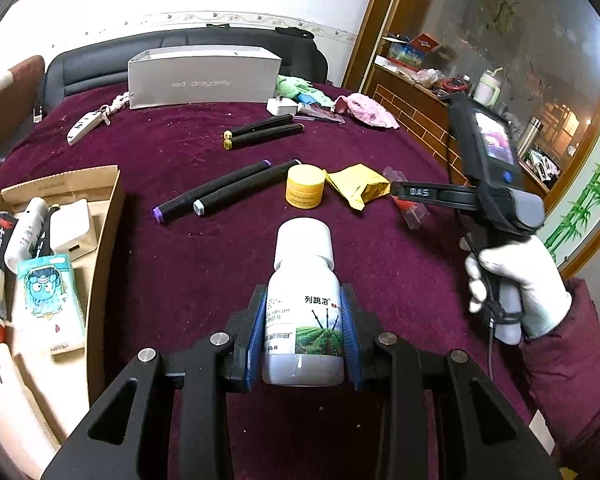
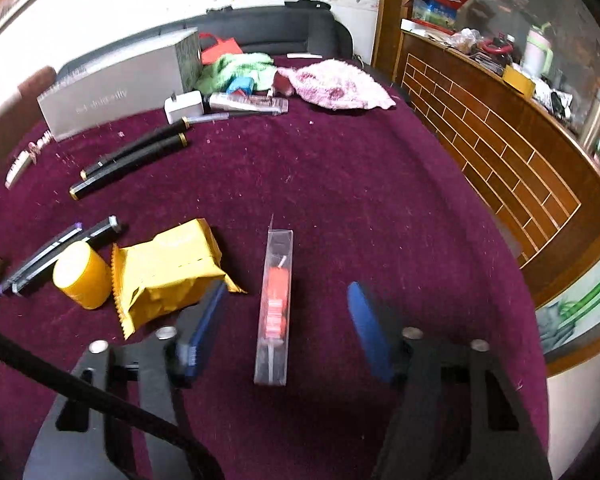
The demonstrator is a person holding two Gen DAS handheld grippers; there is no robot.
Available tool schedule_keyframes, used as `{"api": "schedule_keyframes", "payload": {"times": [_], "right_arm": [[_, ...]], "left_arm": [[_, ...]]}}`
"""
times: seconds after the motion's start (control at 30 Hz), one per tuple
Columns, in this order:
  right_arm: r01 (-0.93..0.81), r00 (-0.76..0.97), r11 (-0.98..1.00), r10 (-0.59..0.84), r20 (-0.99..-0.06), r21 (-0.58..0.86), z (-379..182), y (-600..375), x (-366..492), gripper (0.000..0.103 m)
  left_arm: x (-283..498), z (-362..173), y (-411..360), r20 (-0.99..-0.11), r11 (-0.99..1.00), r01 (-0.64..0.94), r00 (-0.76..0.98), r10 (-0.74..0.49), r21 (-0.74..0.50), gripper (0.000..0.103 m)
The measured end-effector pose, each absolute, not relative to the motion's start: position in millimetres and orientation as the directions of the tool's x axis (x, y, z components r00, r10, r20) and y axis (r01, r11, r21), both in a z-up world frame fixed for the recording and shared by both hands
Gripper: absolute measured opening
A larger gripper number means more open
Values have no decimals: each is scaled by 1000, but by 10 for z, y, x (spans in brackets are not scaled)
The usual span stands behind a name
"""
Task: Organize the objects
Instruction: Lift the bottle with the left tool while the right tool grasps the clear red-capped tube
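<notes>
Left wrist view: left gripper (image 1: 303, 334) clamped around a white bottle (image 1: 303, 304), lifted over maroon cloth (image 1: 180, 280), beside a cardboard box (image 1: 104, 240) already filled, likely its destination. Right wrist view: right gripper (image 2: 288, 328) spread wide, straddling a clear packet (image 2: 275, 308), seemingly readying a grasp.

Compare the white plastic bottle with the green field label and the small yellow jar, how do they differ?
The white plastic bottle with the green field label is tall and narrow; the small yellow jar is short and squat. The bottle is clamped in the left gripper; the jar sits free on the maroon cloth. The bottle carries a picture label; the jar only faint lettering. Both stand upright, capped.
</notes>
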State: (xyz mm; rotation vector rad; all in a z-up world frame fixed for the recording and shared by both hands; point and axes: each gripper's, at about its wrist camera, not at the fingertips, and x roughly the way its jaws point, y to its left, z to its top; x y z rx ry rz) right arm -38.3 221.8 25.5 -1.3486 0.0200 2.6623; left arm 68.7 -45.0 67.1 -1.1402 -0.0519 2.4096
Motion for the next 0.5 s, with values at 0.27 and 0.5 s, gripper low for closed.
{"api": "schedule_keyframes", "payload": {"times": [0.27,0.5], "right_arm": [[-113,-524,-992,101,-846,-49,124,2147,-464,11],[-81,-543,-990,-54,-838,117,293,2181,-96,11]], "left_arm": [[771,711,-540,-707,-887,-397,-555,438,-238,29],[838,769,-662,-682,-884,-390,-574,453,-259,29]]}}
